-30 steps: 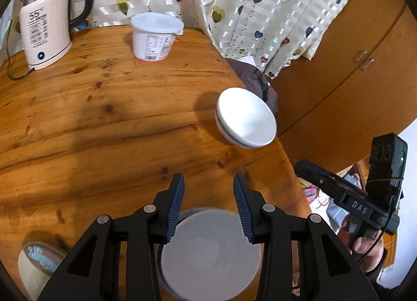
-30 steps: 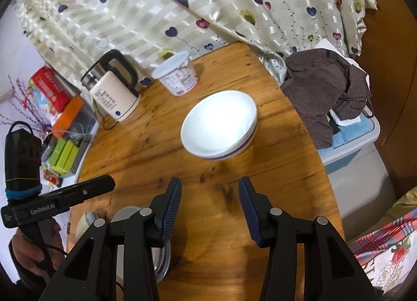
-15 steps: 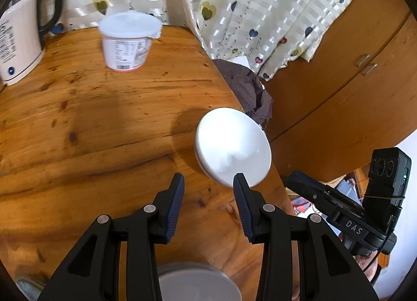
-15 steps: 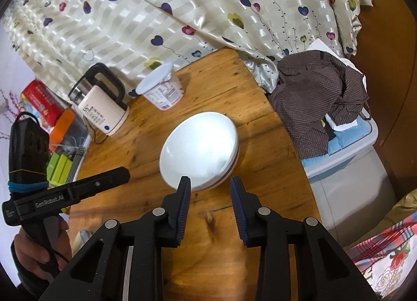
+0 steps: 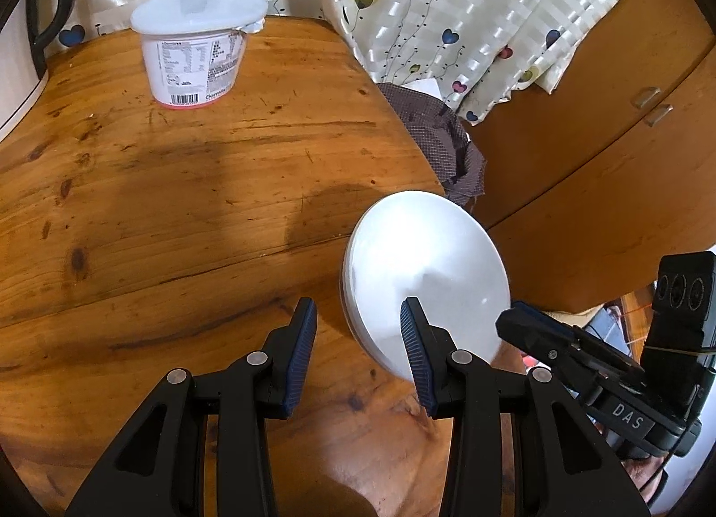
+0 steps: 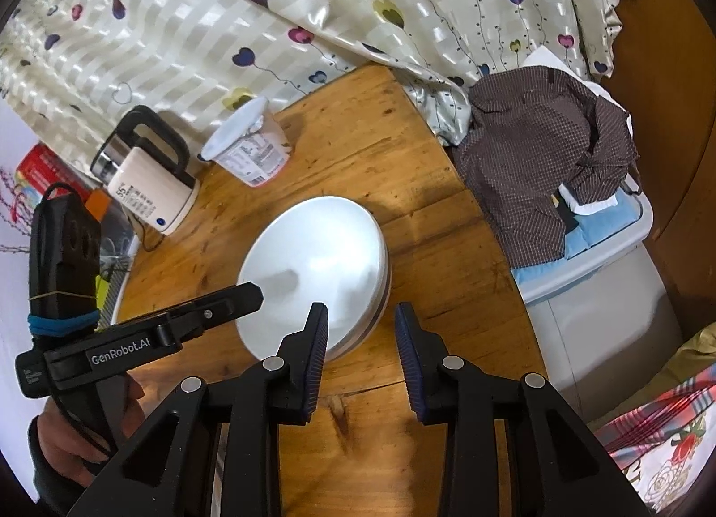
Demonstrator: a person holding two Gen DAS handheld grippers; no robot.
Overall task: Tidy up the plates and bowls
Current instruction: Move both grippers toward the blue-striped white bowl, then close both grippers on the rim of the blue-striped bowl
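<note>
White bowl [image 6: 313, 266] upright, opening upward, round. Left gripper [image 5: 358, 338] and right gripper [image 6: 361, 338]: spread, straddling rim, unclamped.

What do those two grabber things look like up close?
Both are black plastic. The left gripper and the right gripper have ribbed dark-blue pads and silver rivets. Seen from the right wrist, the left one reads "GenRobot.AI" in white and has a blue band and a thin black cable. Seen from the left wrist, the right one reads "DAS". A dark sleeve covers the left wrist.
</note>
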